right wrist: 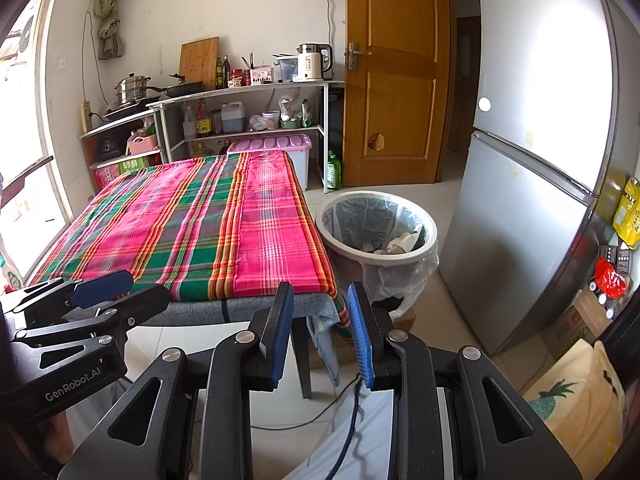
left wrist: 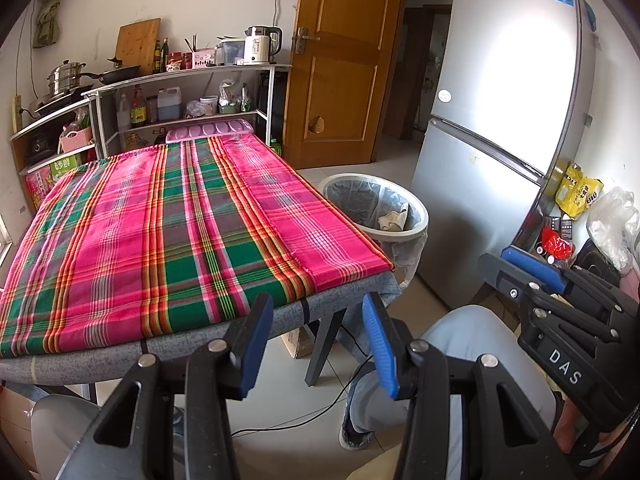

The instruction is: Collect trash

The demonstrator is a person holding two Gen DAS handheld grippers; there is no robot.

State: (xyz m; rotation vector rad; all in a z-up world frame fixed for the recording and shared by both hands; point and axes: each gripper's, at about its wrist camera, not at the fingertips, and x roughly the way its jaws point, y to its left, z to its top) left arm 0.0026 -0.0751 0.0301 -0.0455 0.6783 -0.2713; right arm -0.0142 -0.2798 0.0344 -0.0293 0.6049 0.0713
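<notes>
A silver fridge (right wrist: 532, 184) stands right of the plaid-covered bench (left wrist: 168, 224). Between them, on the floor, sits the lined trash bin (right wrist: 340, 236), crumpled trash (right wrist: 402, 242) inside. Left gripper (left wrist: 316, 344) and right gripper (right wrist: 320, 332) hover at the bench's near edge, fingers released, grasping nothing.

A round white trash bin (right wrist: 376, 256), lined with a clear bag, stands upright on the floor just beside the desk (right wrist: 224, 220), with crumpled trash (right wrist: 402, 242) inside.
</notes>
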